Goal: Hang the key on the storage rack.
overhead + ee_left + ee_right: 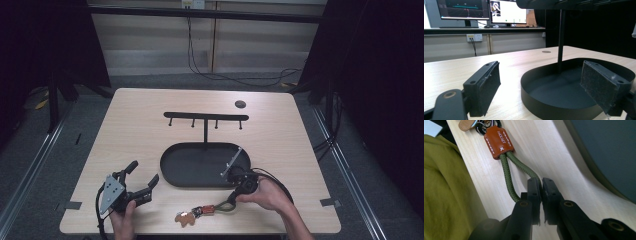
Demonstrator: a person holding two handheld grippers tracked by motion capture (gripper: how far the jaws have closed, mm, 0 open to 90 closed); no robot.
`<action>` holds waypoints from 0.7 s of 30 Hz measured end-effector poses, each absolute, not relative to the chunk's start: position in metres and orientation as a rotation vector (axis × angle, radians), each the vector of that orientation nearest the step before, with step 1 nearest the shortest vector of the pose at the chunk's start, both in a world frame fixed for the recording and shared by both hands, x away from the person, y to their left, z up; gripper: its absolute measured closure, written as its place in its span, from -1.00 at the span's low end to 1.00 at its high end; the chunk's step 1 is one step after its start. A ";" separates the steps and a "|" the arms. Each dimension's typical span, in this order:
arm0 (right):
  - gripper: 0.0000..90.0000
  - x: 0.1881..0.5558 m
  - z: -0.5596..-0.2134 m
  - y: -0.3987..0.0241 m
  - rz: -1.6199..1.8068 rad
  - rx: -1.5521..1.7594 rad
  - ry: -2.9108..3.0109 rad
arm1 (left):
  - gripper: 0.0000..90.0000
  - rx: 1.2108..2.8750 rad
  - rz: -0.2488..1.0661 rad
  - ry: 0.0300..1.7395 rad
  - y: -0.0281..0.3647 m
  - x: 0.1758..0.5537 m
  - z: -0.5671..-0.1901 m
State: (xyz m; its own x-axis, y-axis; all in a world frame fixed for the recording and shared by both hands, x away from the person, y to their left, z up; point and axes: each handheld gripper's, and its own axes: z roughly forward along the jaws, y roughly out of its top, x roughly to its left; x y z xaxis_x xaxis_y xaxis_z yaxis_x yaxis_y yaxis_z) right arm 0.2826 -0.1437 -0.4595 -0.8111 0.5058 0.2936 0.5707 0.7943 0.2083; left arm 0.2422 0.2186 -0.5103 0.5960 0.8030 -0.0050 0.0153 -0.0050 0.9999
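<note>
Right gripper view: right claw (pixel 541 192) pinched shut on green cord loop (pixel 509 173) of keychain, near its far bend, leather tab (pixel 498 142) trailing on worktop (pixel 544 157). High view: keychain (pixel 197 214) at front edge, just below black tray (pixel 172 172); hook stand (pixel 206 116) behind. Left claw (pixel 142 181) wide open, empty, parked left of tray. Likely next: lift slowly, keep loop open and hanging free, approach a hook peg square-on. Risk: cord slipping sideways from pads.

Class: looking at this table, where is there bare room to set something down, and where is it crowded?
Free: the table left of the rack, and right of the tray. Crowded: the near edge, where the keychain lies between the left gripper and right gripper.
</note>
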 end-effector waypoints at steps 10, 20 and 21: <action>0.89 0.289 -0.440 -0.140 -0.379 -0.815 -2.813 | -0.65 1.457 0.719 0.738 0.219 0.242 -0.510; 0.90 0.299 -0.421 -0.124 -0.306 -0.772 -2.839 | -0.65 1.457 0.718 0.738 0.219 0.242 -0.510; 0.90 0.299 -0.421 -0.124 -0.306 -0.772 -2.839 | -0.65 1.457 0.718 0.738 0.219 0.242 -0.510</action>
State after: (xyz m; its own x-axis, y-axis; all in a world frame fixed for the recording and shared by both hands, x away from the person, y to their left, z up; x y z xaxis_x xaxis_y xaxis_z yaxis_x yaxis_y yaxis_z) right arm 0.2990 -0.1238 -0.4205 -0.8483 0.4777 0.2285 0.5154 0.8439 0.1490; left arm 0.2422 0.2186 -0.5103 0.5964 0.8027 -0.0056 0.0159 -0.0049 0.9999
